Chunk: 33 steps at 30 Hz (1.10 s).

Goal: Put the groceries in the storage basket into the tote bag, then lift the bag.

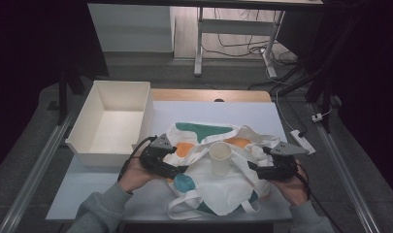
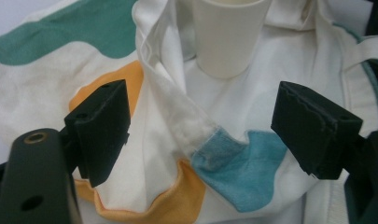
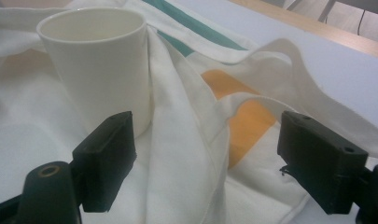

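Note:
A white tote bag (image 1: pixel 208 188) with green, orange and blue patches lies crumpled on the table. A white paper cup (image 1: pixel 220 158) stands upright on it. My left gripper (image 1: pixel 182 169) is at the bag's left side, its jaws open. In the left gripper view these jaws (image 2: pixel 200 126) straddle a fold of the bag's rim without touching it, and the cup (image 2: pixel 226 37) stands just beyond. My right gripper (image 1: pixel 252 166) is at the bag's right side, also open. In the right gripper view its jaws (image 3: pixel 210 154) stand apart over loose fabric, the cup (image 3: pixel 100 65) is ahead on the left, and a bag handle (image 3: pixel 289 60) arches on the right.
An empty white bin (image 1: pixel 87 109) stands at the table's back left, close to my left hand. The light table top (image 1: pixel 87 189) ends just in front of the bag. Beyond the table are a desk frame and cables on the floor.

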{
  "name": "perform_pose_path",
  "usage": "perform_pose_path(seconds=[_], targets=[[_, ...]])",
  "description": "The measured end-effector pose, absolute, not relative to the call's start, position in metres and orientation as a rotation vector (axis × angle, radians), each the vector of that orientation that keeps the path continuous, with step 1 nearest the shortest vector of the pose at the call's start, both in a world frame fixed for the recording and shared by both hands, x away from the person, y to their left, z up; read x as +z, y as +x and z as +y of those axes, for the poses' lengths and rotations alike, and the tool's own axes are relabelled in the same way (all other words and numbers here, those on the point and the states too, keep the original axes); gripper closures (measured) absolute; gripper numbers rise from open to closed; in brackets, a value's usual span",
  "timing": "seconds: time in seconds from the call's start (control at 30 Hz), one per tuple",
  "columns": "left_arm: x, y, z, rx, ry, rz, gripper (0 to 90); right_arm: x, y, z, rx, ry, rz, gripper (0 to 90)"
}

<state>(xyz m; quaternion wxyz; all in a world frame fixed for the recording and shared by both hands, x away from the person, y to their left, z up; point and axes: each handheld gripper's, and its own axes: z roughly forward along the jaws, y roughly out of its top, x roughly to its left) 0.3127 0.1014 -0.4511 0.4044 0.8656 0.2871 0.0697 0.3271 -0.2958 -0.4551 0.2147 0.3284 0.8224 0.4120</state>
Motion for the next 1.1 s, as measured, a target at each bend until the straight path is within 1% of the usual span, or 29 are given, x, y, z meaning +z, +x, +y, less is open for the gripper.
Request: perform_pose_path(seconds=[0.4, 0.67, 0.8, 0.97, 1.03, 1.1], targets=[[-0.469, 0.319, 0.089, 0.127, 2.239, 0.758, 21.0, -0.457, 0.326, -0.297, 1.135, 0.92, 2.293, 18.9], [-0.479, 0.314, 0.091, 0.075, 2.273, 0.773, 29.1, -0.457, 0.312, -0.3, 1.124, 0.92, 2.314, 18.9], [-0.483, 0.311, 0.094, 0.073, 2.289, 0.767, 37.4, -0.462, 0.303, -0.305, 1.106, 0.944, 2.341, 18.9], [-0.487, 0.313, 0.097, 0.048, 2.296, 0.77, 52.0, -0.466, 0.298, -0.31, 1.078, 0.997, 2.353, 19.1], [-0.488, 0.313, 0.097, 0.032, 2.303, 0.764, 57.7, -0.469, 0.296, -0.313, 1.062, 1.011, 2.371, 19.9], [-0.488, 0.313, 0.097, 0.033, 2.312, 0.761, 60.5, -0.473, 0.296, -0.315, 1.035, 1.032, 2.389, 22.4]])
